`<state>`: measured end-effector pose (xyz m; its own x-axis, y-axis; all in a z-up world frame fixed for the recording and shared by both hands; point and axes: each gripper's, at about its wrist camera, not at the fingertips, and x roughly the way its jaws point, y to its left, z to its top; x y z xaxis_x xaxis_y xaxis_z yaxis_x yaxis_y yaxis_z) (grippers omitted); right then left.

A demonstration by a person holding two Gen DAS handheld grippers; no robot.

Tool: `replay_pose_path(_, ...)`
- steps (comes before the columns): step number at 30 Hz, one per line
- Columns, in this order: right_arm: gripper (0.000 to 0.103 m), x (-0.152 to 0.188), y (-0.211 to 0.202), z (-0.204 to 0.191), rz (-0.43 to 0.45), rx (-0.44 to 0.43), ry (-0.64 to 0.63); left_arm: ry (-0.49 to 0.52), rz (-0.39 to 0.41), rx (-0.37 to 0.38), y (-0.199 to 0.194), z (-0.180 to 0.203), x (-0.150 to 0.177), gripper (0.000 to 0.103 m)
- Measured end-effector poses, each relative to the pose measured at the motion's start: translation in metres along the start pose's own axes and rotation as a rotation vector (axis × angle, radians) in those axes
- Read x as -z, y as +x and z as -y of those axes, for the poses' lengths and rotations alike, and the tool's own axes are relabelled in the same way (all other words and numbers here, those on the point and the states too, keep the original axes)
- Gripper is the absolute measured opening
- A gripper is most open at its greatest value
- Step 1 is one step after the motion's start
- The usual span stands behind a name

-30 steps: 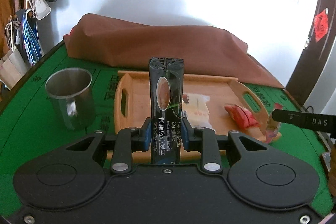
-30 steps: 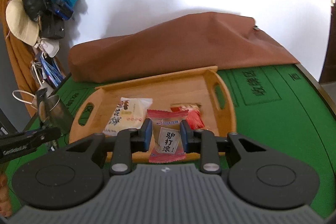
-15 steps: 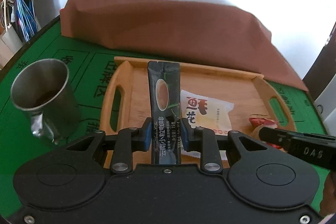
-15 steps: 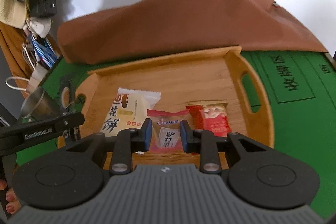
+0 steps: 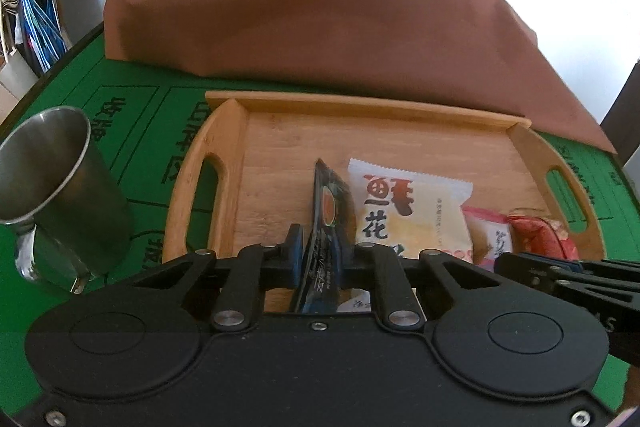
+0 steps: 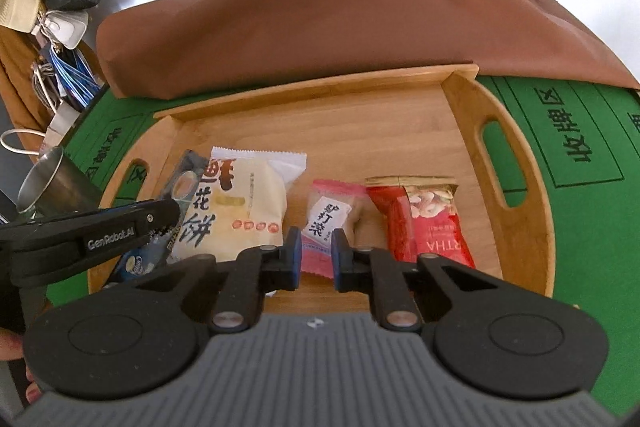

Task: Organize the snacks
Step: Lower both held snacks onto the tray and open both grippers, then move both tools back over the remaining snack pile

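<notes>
Our left claw [image 5: 316, 259] is closed on a dark coffee stick sachet [image 5: 326, 227], pinched low on its length. The sachet's long axis runs away from us along the claw's fingers, its far end tipped down onto the floor of the wooden tray [image 5: 280, 151], just beside the left edge of the cream pastry packet [image 5: 404, 215].

Our right claw [image 6: 314, 259] is clamped narrow on the near end of a pink candy packet [image 6: 332, 215]; its jaws have just been closing, with the packet between them. That packet lies nearly flat on the tray [image 6: 360, 131], long axis pointing away from us, between the pastry packet [image 6: 240, 203] and the red nut bag [image 6: 424, 219].

Both held snacks are thus inside the tray, in a row of four running left to right, all lengthwise toward the far rim. The likely next move, as we judge it, is to let go: each snack lies straight ahead of its own claw, so backing out along that axis should leave the row undisturbed.

A steel cup [image 5: 56, 195] stands on the green table [image 5: 132, 115] left of the tray.
</notes>
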<state>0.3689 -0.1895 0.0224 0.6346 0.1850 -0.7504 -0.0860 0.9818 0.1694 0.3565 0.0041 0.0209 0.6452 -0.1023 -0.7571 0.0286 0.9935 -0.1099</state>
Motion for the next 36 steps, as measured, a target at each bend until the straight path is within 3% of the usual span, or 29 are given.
replay_pose_path(4, 0.020, 0.003, -0.002, 0.002, -0.005, -0.010, 0.000, 0.005, 0.009, -0.011, 0.001, 0.000, 0.001, 0.017)
replay_pose_path(8, 0.024, 0.004, -0.009, 0.002, 0.006, -0.014, 0.000, 0.014, 0.029, -0.008, -0.007, 0.001, 0.002, 0.039)
replay_pose_path(12, 0.024, 0.006, -0.020, 0.002, 0.024, -0.021, -0.011, 0.039, 0.039, -0.022, -0.019, 0.004, 0.005, 0.047)
replay_pose_path(16, 0.044, 0.011, -0.037, 0.004, 0.054, -0.023, -0.030, 0.056, 0.060, -0.002, -0.036, 0.006, 0.012, 0.063)
replay_pose_path(20, 0.054, 0.019, -0.053, 0.007, 0.071, -0.044, -0.041, 0.084, 0.086, 0.016, -0.056, 0.008, 0.023, 0.084)
replay_pose_path(36, 0.080, 0.082, -0.108, 0.002, 0.120, -0.098, -0.165, 0.196, 0.152, 0.062, -0.122, 0.019, 0.090, 0.097)
